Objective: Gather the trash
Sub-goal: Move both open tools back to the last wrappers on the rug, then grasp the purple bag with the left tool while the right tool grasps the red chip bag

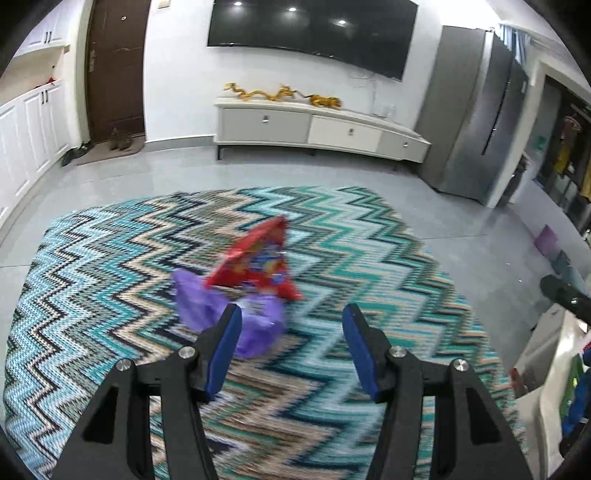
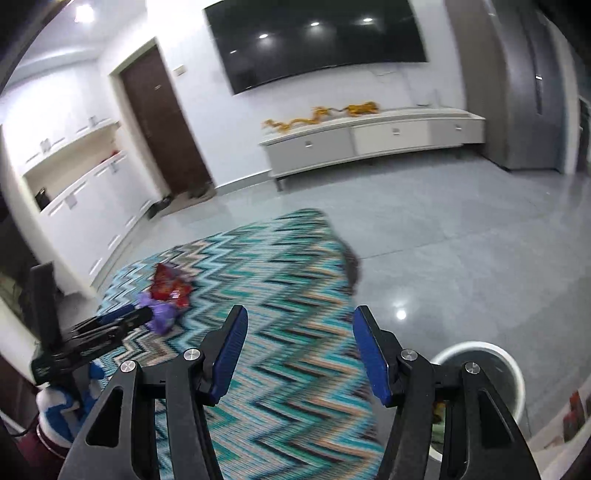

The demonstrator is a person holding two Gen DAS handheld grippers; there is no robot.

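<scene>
Teal, black and tan zigzags all over the rug, and that's where the trash sits: a red snack wrapper lying partly on top of a crumpled purple wrapper, touching each other. Both are motion-blurred, so whatever print is on the red one (there's blue and yellow on it) can't be read. No brand legible anywhere, honestly.

The left gripper hangs over the rug angled down, blue pads spread apart with nothing between them; the purple wrapper is just past its left fingertip. In the right wrist view the same gripper shows from the side at the left edge, close by the two wrappers.

The right gripper is also gaping with empty jaws, over the rug's right part, well apart from the wrappers. A round white bin stands on the grey tile floor just beside its right finger, with something inside it I can't make out.

Background: a dark wall TV, a low white cabinet with a golden dragon ornament on top, a brown door, and a grey fridge.
</scene>
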